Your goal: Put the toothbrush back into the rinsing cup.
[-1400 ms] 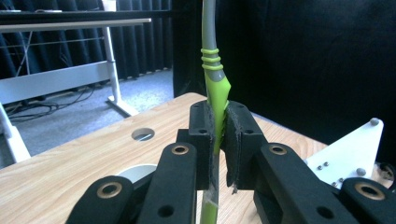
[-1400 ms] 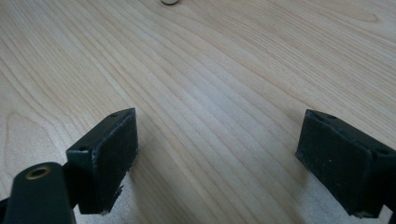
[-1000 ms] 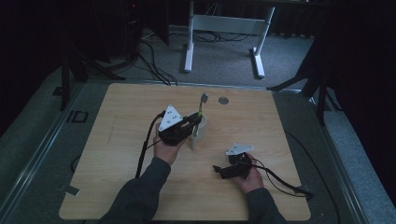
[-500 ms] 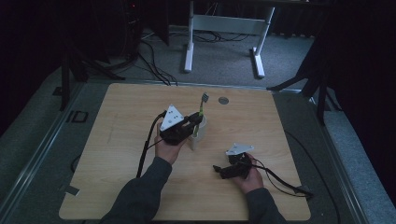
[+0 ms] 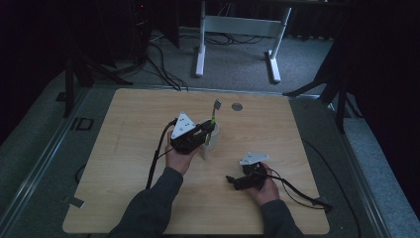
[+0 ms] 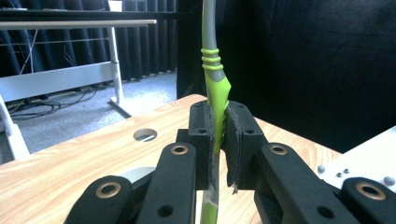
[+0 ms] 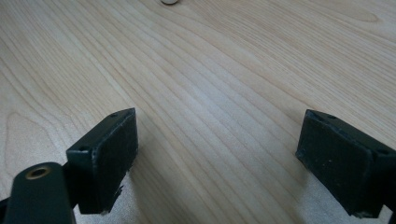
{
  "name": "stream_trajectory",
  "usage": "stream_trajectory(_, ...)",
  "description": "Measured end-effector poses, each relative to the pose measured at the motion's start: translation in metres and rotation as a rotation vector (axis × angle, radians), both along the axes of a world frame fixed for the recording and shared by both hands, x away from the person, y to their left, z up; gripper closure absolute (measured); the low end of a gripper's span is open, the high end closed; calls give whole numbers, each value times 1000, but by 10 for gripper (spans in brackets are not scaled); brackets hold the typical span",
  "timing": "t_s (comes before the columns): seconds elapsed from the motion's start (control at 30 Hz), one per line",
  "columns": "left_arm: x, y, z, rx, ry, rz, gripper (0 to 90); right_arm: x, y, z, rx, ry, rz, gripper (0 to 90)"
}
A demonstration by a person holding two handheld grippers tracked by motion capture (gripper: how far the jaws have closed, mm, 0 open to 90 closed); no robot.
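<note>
A green and grey toothbrush stands nearly upright, its head up and its lower end inside a pale cup at the middle of the wooden table. My left gripper is shut on the toothbrush handle just above the cup. In the left gripper view the green handle is pinched between the two pads, and my left gripper holds it vertical. My right gripper lies low on the table at the front right, open, with bare wood between its pads.
A round grommet hole sits in the table behind the cup, also seen as a hole past the left jaws. A white desk frame stands on the carpet beyond the table. Cables trail from both grippers.
</note>
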State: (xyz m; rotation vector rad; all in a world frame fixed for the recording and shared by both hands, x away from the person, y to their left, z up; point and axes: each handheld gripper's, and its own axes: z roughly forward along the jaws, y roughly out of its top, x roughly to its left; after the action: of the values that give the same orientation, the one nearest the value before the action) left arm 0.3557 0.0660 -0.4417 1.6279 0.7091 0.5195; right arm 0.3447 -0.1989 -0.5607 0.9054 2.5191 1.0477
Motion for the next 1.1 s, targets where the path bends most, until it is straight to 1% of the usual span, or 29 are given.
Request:
stream_trajectory(0.3,2,1,-5,-5,10,3,819,0,0,0,0,0,-1,120)
stream_trajectory(0.43,3,1,-8,4,12,10,818,0,0,0,0,0,-1,120)
stream_trajectory(0.53,4,2,-10,1,20,14,819,0,0,0,0,0,-1,121)
stream_trajectory(0.7,5,1,-12,1,23,13,817,0,0,0,0,0,-1,121)
stream_trajectory(0.9,5,2,-13,10,21,15,816,0,0,0,1,0,0,120)
stream_trajectory(1.1,6,3,-17,11,32,21,816,0,0,0,0,-1,0,120)
